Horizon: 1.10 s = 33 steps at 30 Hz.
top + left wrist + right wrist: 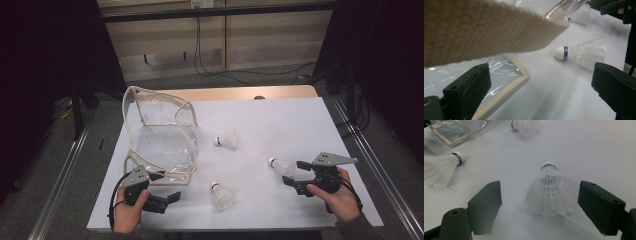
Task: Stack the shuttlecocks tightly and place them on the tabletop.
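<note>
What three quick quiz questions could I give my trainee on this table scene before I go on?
1. How many shuttlecocks lie on the white table?
2. True or false: the right tongs are clamped shut on a shuttlecock.
3. Which thing stands at the table's left side: A) a clear bag with cream trim, B) a cardboard box, C) a metal bowl?

Key
1. Three: the far shuttlecock, the near shuttlecock and the right shuttlecock.
2. False. In the right gripper view the jaws stand open on either side of the right shuttlecock, with a gap at both sides.
3. A, the clear bag, with the left tongs open by its near edge.
</note>
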Motion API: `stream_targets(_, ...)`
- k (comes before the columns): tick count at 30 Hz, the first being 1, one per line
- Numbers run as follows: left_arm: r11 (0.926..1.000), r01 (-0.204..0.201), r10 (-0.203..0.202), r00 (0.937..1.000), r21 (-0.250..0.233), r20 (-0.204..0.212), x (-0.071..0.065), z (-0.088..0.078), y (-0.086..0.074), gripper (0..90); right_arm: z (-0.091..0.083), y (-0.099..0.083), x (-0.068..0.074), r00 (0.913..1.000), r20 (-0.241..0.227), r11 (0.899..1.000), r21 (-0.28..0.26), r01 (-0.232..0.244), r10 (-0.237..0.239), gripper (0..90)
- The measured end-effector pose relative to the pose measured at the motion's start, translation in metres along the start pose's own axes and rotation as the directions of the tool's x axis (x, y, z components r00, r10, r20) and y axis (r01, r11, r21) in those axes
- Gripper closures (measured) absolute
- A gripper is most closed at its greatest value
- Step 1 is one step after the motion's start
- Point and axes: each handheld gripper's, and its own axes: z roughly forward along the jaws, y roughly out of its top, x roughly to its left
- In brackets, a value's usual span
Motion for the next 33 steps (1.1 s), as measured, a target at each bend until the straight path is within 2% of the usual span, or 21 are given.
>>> stream_targets(12,1.0,0.002,-0.002,1.0,-0.005,0.001,0.0,0.0,0.0,2.4,0.011,0.0,0.005,0.9999,-0.012,1.0,0.021,0.01,-0.01,25.1)
stream_targets(22,0.9999,-0.002,0.002,1.0,-0.011,-0.001,0.0,-0.001,0.001,2.3,0.02,0.001,0.008,0.9999,0.002,1.0,0.028,-0.014,0.014,28.5)
stream_targets(25,0.9999,-0.002,0.002,1.0,-0.016,-0.002,0.0,-0.001,0.001,2.3,0.022,0.002,0.008,0.9999,0.005,0.999,0.03,-0.016,0.016,31.3)
stream_targets(33,0.9998,0.001,-0.001,1.0,-0.02,-0.004,0.0,-0.002,0.001,2.4,0.026,0.002,0.005,0.9995,0.02,0.999,0.035,-0.024,0.024,46.8)
